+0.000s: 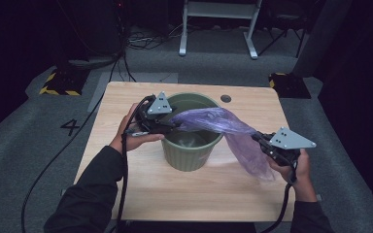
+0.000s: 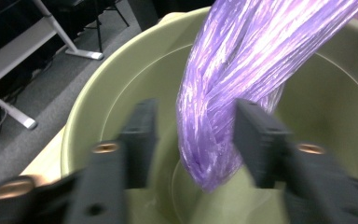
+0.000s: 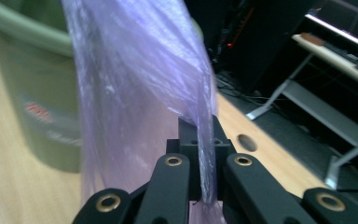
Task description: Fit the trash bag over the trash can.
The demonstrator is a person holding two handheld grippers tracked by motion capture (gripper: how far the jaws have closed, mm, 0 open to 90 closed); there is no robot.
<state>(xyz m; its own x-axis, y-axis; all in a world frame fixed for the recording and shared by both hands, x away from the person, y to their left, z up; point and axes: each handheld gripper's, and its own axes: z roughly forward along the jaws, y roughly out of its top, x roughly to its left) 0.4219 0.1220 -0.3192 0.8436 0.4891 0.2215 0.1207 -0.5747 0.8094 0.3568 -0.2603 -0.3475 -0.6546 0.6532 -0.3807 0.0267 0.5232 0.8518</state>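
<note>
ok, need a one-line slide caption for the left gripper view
Left tool, jaws open, straddles a bunched translucent purple plastic bag hanging into a round olive-green plastic bin.

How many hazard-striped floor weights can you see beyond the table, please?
2: one hazard-striped weight on the floor past the table's far left corner, another past its far right corner. Others may sit hidden in the dark surroundings.

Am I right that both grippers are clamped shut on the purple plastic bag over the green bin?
Not quite. The right gripper is shut on the purple plastic bag, but the left gripper is open: the left gripper view shows its jaws apart, with the bag's bunched end hanging between them over the green bin.
</note>
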